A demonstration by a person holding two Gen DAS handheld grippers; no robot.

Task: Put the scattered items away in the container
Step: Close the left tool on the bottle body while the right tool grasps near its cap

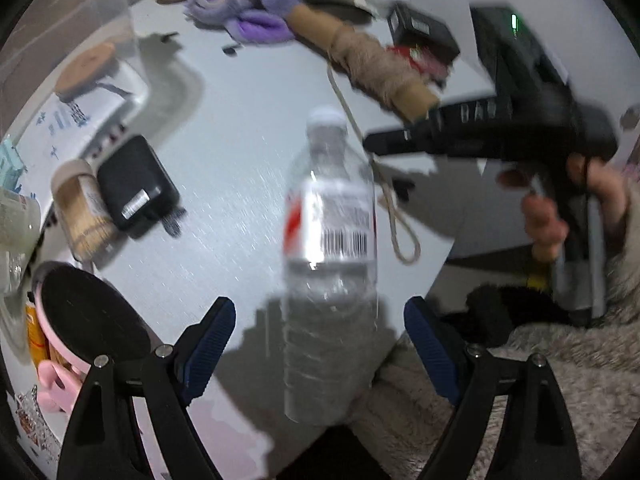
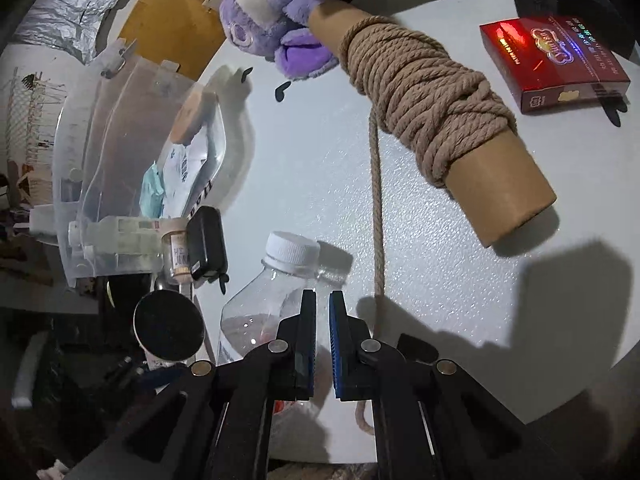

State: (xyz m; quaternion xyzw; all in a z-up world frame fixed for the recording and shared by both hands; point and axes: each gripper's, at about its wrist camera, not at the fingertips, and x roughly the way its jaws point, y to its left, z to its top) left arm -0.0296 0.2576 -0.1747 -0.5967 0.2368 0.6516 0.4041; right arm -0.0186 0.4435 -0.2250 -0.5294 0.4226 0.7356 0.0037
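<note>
Left claw point(image 1: 320, 344) wide open straddling water bottle point(image 1: 330, 264), nothing held; next: close, carry far-left to container point(image 2: 100, 168); right claw point(image 2: 322, 344) near-closed, empty.

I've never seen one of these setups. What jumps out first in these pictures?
The clear water bottle standing on the white table draws the eye, framed between the wide-open left tongs. Behind it lies a cardboard tube wound with tan rope, one strand trailing down toward the table's near edge. A purple plush toy sits at the far end of the tube.

White table point(image 2: 440, 280) with bottle point(image 1: 330, 264), rope spool point(image 2: 432, 120), red box point(image 2: 554, 62).
</note>
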